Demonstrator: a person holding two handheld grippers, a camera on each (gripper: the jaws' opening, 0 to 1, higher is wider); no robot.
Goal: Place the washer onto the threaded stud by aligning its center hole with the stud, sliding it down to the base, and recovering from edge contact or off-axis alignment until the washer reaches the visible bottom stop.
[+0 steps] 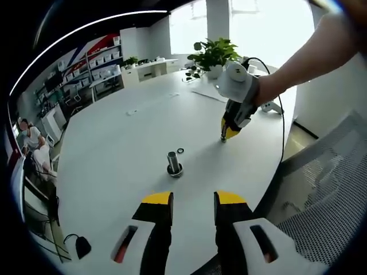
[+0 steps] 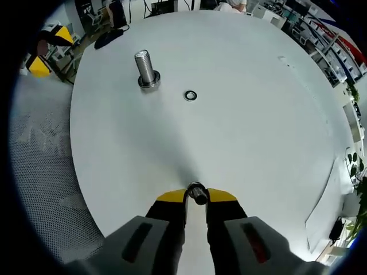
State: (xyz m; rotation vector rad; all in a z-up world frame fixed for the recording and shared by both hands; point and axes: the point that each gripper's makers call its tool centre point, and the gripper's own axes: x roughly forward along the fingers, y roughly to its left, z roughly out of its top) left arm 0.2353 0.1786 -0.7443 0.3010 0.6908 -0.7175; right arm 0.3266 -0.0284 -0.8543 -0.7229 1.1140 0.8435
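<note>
Left gripper view: we see our left gripper (image 1: pixel 193 201) with jaws apart, holding nothing, near threaded stud (image 1: pixel 174 163). Stud stands upright on white table (image 1: pixel 114 143). Loose washer (image 1: pixel 180 150) lies flat just beside stud.

Right gripper view: our right gripper (image 2: pixel 196 196) pinches small metal ring (image 2: pixel 197 193), well apart from stud (image 2: pixel 147 70). Washer (image 2: pixel 190 95) lies near stud.

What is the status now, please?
Right claw shut on a washer, low over table. Left claw open, empty. Stud upright; second washer lies beside it. Path clear.
</note>
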